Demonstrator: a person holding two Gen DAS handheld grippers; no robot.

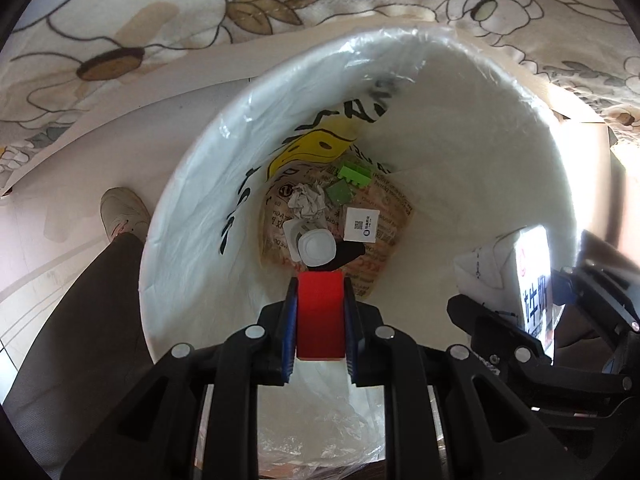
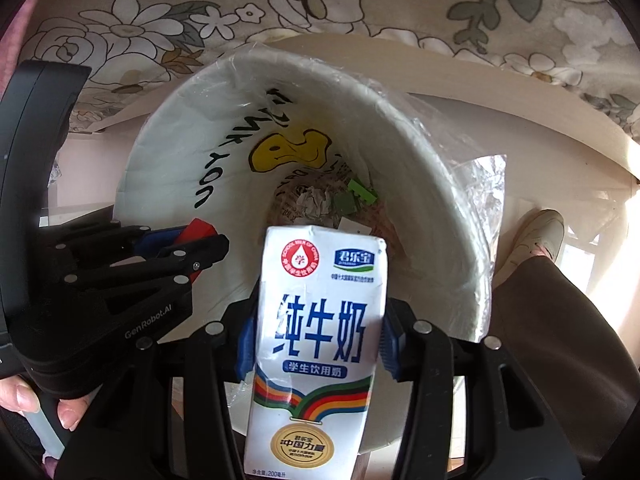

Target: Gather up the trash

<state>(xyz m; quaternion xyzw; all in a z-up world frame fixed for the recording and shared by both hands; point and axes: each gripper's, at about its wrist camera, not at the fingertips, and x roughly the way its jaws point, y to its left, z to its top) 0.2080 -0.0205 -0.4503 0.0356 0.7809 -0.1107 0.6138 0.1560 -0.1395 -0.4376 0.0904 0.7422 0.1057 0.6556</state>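
Holding both loads over the open bin (image 1: 460,120), I prepare the drop. On the left, the left gripper (image 1: 320,312) clamps a red block (image 1: 320,316) above the trash already at the bottom. On the right, the right gripper (image 2: 316,344) grips a milk carton (image 2: 320,340) by its sides, over the near rim. I should centre each load inside the liner (image 2: 480,184), then release the two separately, keeping fingers clear of the plastic.
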